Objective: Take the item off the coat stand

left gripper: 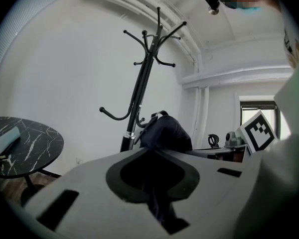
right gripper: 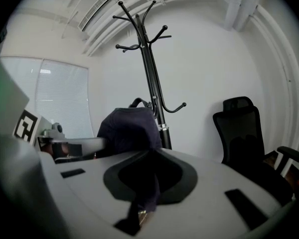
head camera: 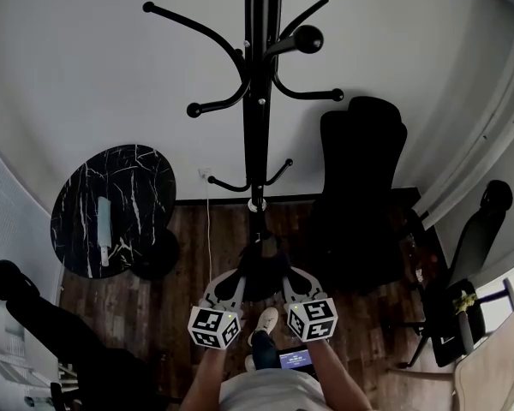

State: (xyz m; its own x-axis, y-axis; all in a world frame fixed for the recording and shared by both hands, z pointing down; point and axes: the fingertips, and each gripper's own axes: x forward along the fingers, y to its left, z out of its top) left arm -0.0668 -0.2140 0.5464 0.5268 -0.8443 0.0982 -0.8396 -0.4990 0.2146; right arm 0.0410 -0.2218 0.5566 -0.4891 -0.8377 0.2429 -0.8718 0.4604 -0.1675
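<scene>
Left gripper [head camera: 231, 282] and right gripper [head camera: 293, 279] are both clamped tight on the dark cloth item [head camera: 262, 274], one on each side, held low in front of the person. The item sits just short of the coat stand [head camera: 257, 101] pole. From above every hook looks bare, so I'd judge it's already unhooked. What's left is backing away and setting it down. The office chair [head camera: 360, 187] stands beyond.

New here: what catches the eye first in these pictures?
A tall black metal coat stand rises at the centre against the white wall, hooks bare. In front of its lower part, the left gripper and right gripper both clamp a dark navy fabric item between them. A round black marble table stands left, a black office chair right.
</scene>
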